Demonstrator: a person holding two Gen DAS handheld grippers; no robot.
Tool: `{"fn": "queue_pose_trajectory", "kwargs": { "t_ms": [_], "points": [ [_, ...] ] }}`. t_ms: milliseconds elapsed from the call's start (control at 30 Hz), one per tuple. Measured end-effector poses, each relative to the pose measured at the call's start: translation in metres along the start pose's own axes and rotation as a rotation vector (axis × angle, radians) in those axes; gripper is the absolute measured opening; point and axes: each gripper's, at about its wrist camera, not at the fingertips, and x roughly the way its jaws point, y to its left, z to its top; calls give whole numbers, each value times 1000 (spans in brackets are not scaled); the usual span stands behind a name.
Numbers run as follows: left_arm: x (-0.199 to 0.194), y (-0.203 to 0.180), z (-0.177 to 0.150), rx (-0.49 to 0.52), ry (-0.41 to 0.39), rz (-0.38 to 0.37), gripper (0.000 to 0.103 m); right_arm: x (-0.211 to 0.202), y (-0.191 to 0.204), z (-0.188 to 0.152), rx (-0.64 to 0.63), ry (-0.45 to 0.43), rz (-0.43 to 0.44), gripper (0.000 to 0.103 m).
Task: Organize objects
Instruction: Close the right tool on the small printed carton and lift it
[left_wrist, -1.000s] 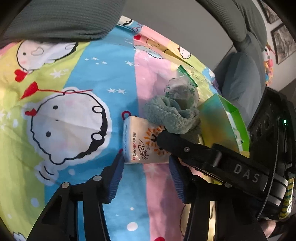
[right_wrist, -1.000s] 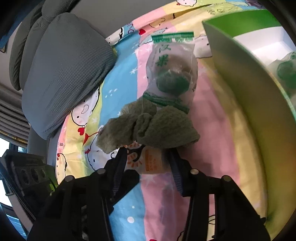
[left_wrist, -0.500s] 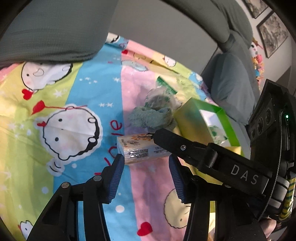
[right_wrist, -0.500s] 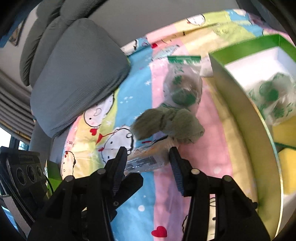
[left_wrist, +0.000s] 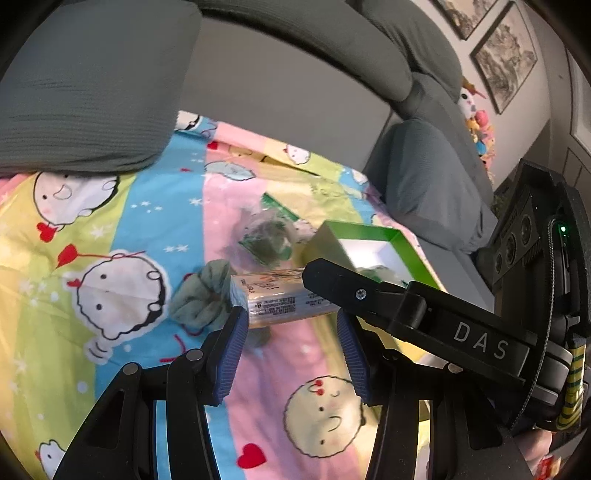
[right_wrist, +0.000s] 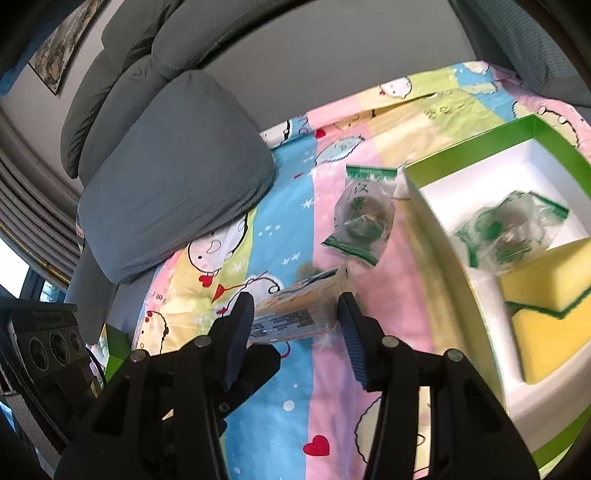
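Both grippers together hold a tissue pack (left_wrist: 275, 301) above the cartoon bedsheet (left_wrist: 155, 236). My left gripper (left_wrist: 290, 343) grips one end of it. My right gripper (right_wrist: 295, 332) grips the other end of the pack (right_wrist: 295, 314). A green cloth (left_wrist: 201, 295) lies on the sheet below and left of the pack. A clear snack bag with green print (right_wrist: 360, 218) lies beyond it. A green box (right_wrist: 491, 236) to the right holds another snack bag (right_wrist: 506, 232) and yellow sponges (right_wrist: 550, 310).
A grey pillow (right_wrist: 173, 173) lies at the back left on the sheet. A grey sofa back (left_wrist: 295, 48) and a cushion (left_wrist: 424, 184) stand behind. The right gripper's body (left_wrist: 480, 332) crosses the left wrist view.
The tissue pack has been lifted off the sheet and away from the cloth. Both grippers have risen and pulled back, so the box's inside now shows.
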Motion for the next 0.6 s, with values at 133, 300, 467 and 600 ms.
{"fn": "queue_pose_trajectory", "kwargs": {
  "t_ms": [133, 300, 467, 600],
  "points": [
    [-1, -11, 1, 18, -18, -20, 51, -12, -4, 2, 1, -30, -2, 47],
    [-1, -26, 0, 49, -38, -35, 51, -29, -11, 4, 4, -67, -7, 47],
    [1, -42, -1, 72, -52, -66, 51, -44, -19, 6, 11, -101, -14, 47],
    [5, -50, -3, 71, -48, -87, 51, -52, -29, 7, 24, -118, -27, 47]
  ]
}}
